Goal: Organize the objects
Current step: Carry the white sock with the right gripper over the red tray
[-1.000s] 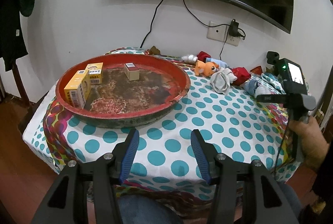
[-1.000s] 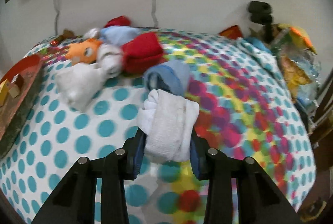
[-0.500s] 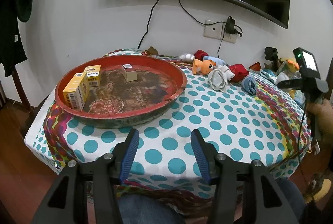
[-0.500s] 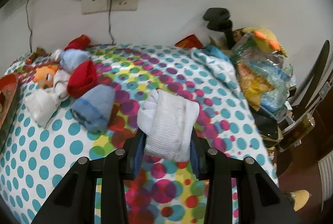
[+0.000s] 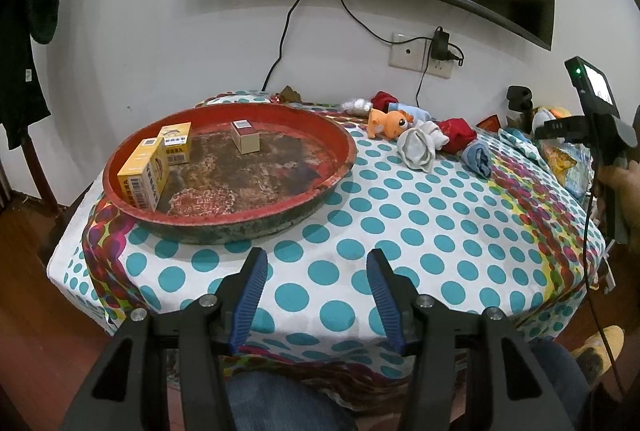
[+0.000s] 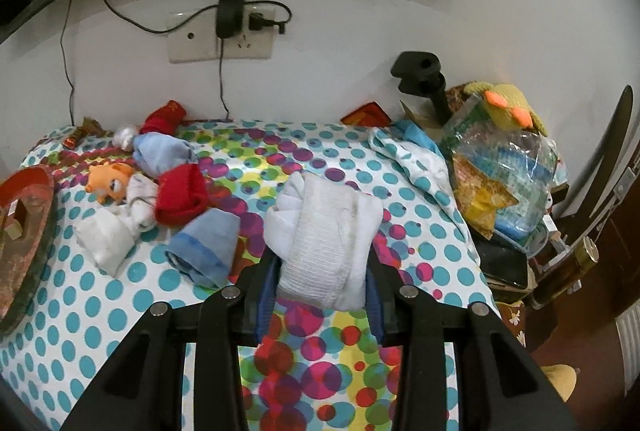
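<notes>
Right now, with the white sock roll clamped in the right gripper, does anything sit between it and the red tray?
Yes. The right gripper holds the white sock roll above the tablecloth. Toward the red tray on the left lie the blue sock roll, a red sock roll and a white sock; carried above them, nothing visible blocks.

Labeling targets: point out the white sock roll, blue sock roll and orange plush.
white sock roll (image 6: 326, 243), right wrist view, ribbed middle.
blue sock roll (image 6: 208, 245), right wrist view, side of roll.
orange plush (image 5: 390, 123), left wrist view, body.
</notes>
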The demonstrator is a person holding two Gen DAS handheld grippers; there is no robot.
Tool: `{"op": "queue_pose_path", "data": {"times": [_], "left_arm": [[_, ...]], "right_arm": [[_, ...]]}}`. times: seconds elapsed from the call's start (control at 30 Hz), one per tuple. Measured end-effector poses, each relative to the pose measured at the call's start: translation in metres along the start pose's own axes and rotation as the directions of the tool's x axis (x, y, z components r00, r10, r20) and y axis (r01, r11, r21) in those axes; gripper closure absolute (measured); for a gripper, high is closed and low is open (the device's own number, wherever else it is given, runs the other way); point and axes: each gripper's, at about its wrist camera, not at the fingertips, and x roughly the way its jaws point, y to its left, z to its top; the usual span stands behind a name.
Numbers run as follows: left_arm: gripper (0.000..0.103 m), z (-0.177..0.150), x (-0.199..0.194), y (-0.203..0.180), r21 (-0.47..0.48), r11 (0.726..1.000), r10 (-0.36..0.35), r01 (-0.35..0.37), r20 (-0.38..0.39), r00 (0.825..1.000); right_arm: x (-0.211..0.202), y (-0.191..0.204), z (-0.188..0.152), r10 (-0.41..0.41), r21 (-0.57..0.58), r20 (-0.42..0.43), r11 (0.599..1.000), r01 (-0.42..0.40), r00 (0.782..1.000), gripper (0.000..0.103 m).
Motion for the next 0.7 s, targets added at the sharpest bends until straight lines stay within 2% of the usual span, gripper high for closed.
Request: {"op": "queue_pose_path", "data": {"times": [0.7], "left_arm": [[0.050,-0.002,0.001,-0.001,0.000,1.000,-0.001,0.001,-0.008,1.000]], "right_arm": [[-0.002,0.037,0.002,0.045,-0.037,-0.004,0.998,-0.045,0.999,0.068]]}}
